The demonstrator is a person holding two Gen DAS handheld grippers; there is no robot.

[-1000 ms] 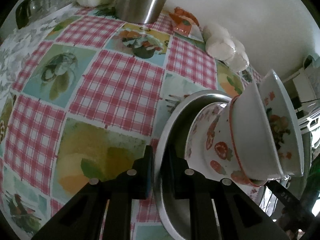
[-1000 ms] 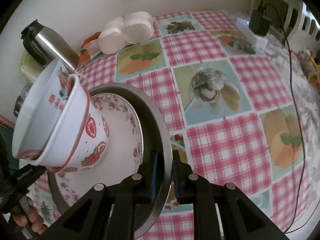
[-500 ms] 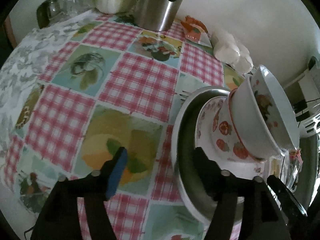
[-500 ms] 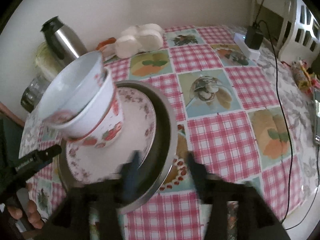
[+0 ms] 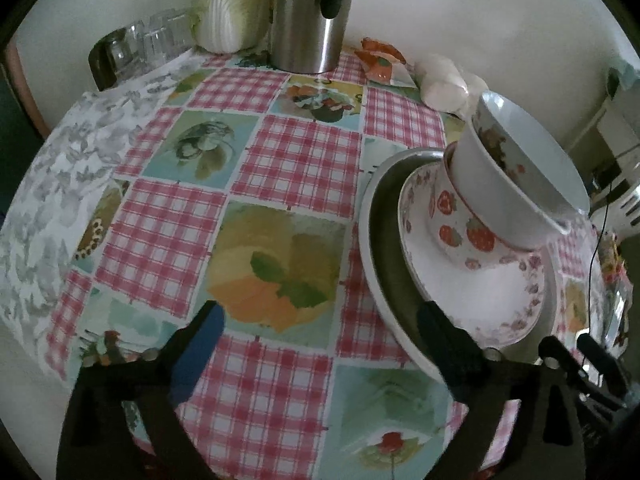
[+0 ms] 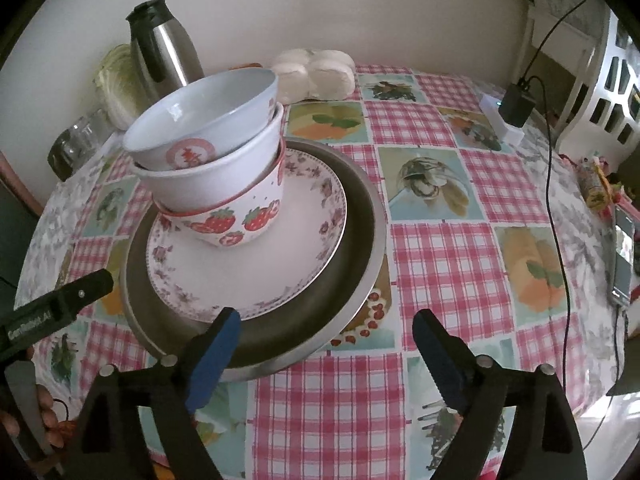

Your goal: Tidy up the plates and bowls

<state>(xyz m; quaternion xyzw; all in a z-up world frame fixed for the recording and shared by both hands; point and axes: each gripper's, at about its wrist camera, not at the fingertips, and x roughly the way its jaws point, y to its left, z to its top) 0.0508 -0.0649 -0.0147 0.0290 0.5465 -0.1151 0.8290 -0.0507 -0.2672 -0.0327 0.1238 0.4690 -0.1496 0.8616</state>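
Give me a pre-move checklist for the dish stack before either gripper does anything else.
1. Left gripper free of the metal basin: ok, jaws opening, no pad pressing the rim.
2. Right gripper free of the basin: ok, jaws opening, nothing pinched.
3. Basin resting on the tablecloth: ok.
4. Floral plate seated inside the basin: ok.
5. Three nested bowls level: not ok, the top white bowl and middle bowl tilt in the strawberry bowl.
6. Bowls centred on the plate: not ok, they sit toward its edge nearer the steel flask.
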